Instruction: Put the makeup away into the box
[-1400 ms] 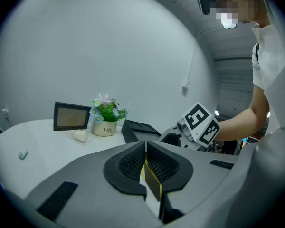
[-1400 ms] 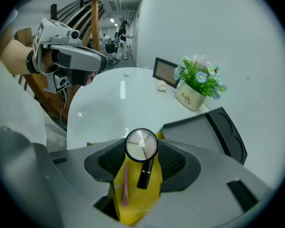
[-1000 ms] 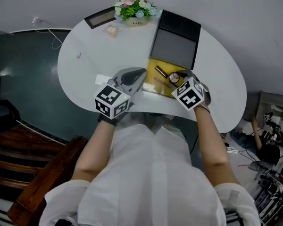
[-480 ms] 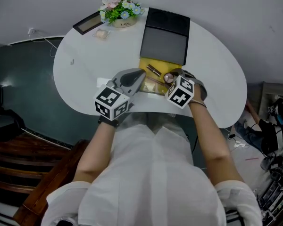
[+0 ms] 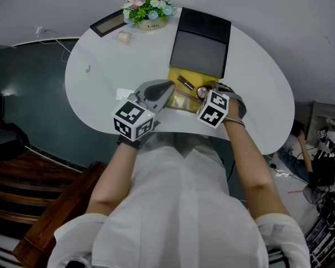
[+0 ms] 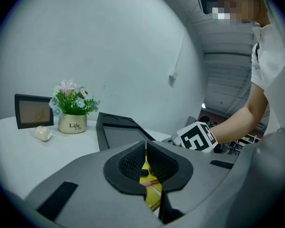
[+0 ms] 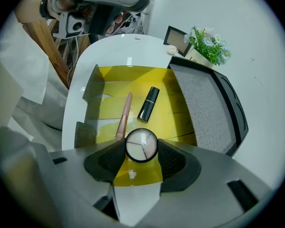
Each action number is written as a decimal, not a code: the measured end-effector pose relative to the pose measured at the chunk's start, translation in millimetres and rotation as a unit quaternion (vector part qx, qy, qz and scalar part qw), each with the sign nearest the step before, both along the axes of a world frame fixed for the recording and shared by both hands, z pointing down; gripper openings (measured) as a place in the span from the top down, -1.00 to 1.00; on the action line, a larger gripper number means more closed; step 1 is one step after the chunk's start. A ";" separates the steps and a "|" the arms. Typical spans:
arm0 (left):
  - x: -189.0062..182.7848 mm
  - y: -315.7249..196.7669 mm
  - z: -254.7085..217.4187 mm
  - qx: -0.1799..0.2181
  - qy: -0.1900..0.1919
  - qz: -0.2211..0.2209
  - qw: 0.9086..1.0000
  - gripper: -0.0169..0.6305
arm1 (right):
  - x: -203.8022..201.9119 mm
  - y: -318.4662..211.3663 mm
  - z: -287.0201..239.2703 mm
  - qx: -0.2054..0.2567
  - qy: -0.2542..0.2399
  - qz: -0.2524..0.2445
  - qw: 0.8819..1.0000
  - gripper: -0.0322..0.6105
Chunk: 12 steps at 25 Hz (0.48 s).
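Plainly, a round compact [image 7: 141, 145] is being pinched between the pads of the right tool [image 7: 141, 155], its face turned up toward that tool's camera. It is being held just above the near end of the open yellow box [image 7: 133, 77]. The box is being kept at the near edge of the white tabletop [image 5: 117, 66], with a dark lid [image 7: 204, 103] lying open against its far side. Two things are already being stored in it: a slim pink stick [image 7: 124, 114] and a black tube [image 7: 148, 103], both with long axes running away from the right tool. Bare yellow floor is being left below and just ahead of the compact, so a short lowering is judged to be all the release calls for. The left tool [image 6: 146, 158] is being held pressed together on nothing, beside the box's left edge, so the right one is the nearer. The pinch is being shown clearly only in the right gripper view. In the head view it is being largely hidden by the marker cube [image 5: 214, 109], and through the left tool's slit only a sliver of yellow is being shown.
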<state>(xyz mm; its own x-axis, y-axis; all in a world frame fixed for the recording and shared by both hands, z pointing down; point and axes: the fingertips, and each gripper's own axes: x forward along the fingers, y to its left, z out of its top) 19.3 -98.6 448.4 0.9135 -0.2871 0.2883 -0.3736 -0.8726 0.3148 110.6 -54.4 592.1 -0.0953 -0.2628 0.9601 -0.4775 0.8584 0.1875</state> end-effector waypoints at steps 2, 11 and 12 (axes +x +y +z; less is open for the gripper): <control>-0.8 -1.1 0.4 0.000 0.000 0.000 1.000 0.88 | -0.3 0.2 2.8 0.000 0.000 0.001 1.000 0.25; -5.2 -6.7 1.6 0.002 0.001 -0.002 1.000 0.88 | 1.3 -0.7 4.7 0.000 -0.013 0.026 1.000 0.25; -5.2 -6.8 1.4 0.002 0.002 -0.002 1.000 0.88 | 1.5 -0.7 4.0 0.001 -0.014 0.028 1.000 0.25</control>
